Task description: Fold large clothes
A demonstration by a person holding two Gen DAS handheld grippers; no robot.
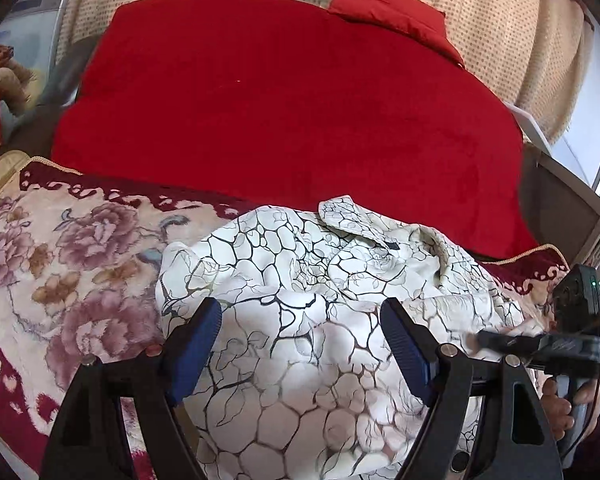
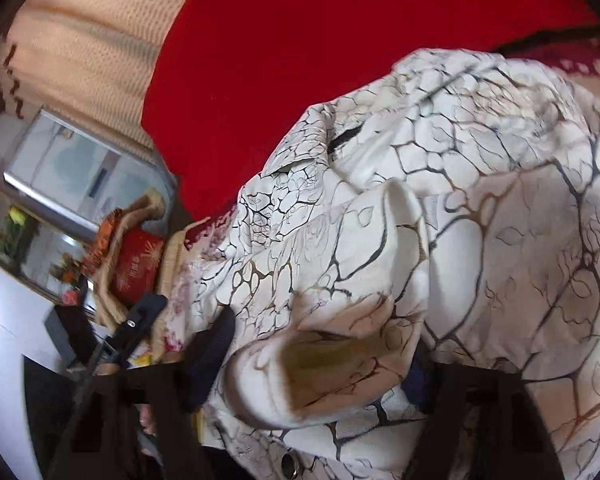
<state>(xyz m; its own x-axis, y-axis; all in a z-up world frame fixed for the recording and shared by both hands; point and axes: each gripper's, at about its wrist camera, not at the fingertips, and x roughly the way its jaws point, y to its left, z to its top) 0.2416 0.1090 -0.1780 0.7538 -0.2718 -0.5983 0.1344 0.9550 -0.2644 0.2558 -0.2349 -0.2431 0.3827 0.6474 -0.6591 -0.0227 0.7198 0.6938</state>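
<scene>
The white crackle-print garment [image 1: 300, 320] lies crumpled on the bed's floral blanket [image 1: 60, 248], the left gripper [image 1: 300, 344] spread wide above it and the right gripper [image 2: 320, 364] seemingly pinching a fold (blurred), so gathering and flattening looks the step, then a hem needs grasping.

Home bedrm: bed w/ red quilt [image 1: 284, 104], pillow [image 1: 388, 4], floral blanket [image 1: 60, 248].
</scene>
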